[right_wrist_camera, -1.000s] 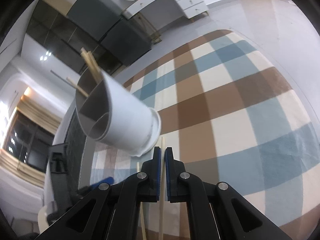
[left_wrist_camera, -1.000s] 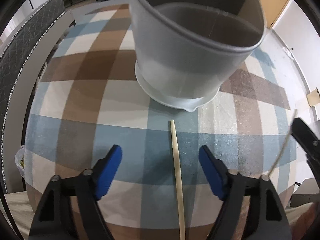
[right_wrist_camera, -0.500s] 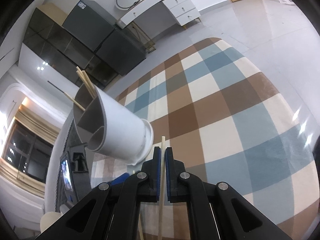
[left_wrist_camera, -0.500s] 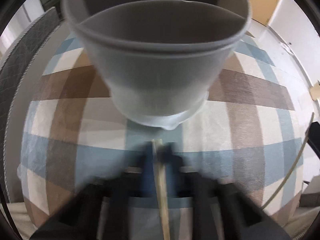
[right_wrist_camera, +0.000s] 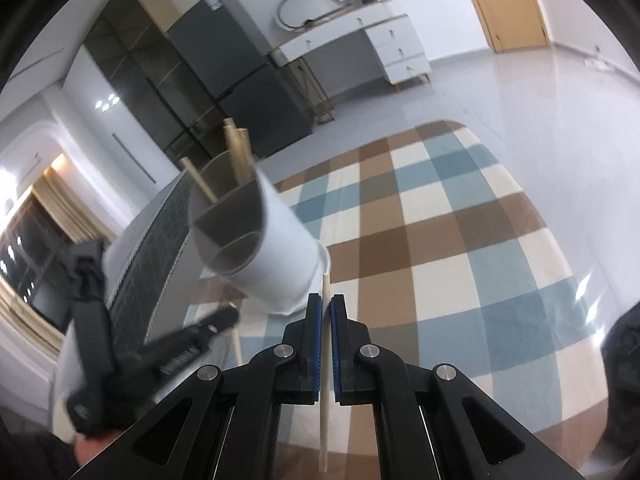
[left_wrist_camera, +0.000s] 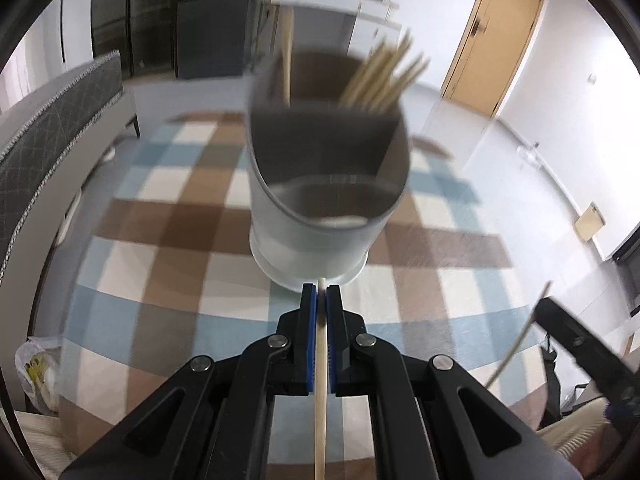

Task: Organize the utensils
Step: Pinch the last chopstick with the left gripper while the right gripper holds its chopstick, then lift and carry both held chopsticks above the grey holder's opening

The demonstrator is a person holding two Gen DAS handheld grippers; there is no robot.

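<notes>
In the left view, a slim pale wooden chopstick (left_wrist_camera: 320,360) is pinched between the blue pads of the left tongs (left_wrist_camera: 320,300), just short of the grey holder (left_wrist_camera: 328,208). A second chopstick (right_wrist_camera: 325,380) is pinched likewise by the right tongs (right_wrist_camera: 325,312). The carrying step is judged under way; next, each tip must be raised over the rim and dropped into a compartment. The holder is smooth, cylindrical, partitioned, already stocked with sticks, on a checked tabletop (left_wrist_camera: 168,264).

Each wrist fisheye looks forward and downward along its own claw, close over the checked worktop (left_wrist_camera: 168,264). Both share the grey utensil holder (left_wrist_camera: 320,216), centre frame left view, left-of-centre right view.
</notes>
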